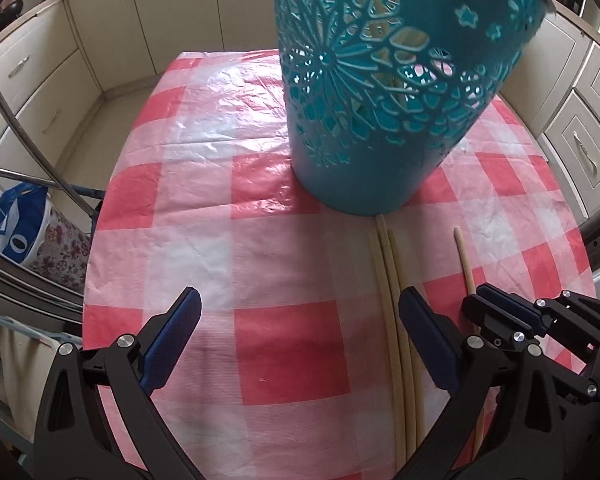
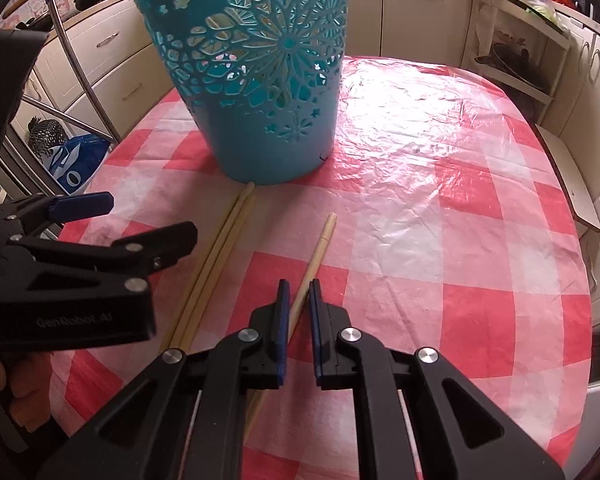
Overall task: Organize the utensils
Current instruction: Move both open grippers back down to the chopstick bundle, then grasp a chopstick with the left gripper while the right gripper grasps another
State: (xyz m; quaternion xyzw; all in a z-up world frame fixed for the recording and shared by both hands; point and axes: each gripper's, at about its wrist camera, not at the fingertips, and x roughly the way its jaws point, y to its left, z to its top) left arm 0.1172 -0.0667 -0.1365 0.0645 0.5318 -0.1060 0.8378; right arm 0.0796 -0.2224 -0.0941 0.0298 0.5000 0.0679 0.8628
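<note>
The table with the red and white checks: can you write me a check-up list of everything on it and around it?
Surface: red-and-white checked plastic tablecloth, wrinkled and shiny.
Job's things: tall teal plastic holder with cut-out flowers, upright; three pale wooden chopsticks lying together in front of it; a single pale wooden chopstick lying apart from them.
Clutter: nothing seen on the cloth.
Grippers: left gripper open above the bundle, holding nothing; right gripper nearly shut around the single chopstick.
Cables: nothing seen.
Surroundings: cream kitchen cabinets, blue-and-white plastic bag beside the table, metal chair frame.
</note>
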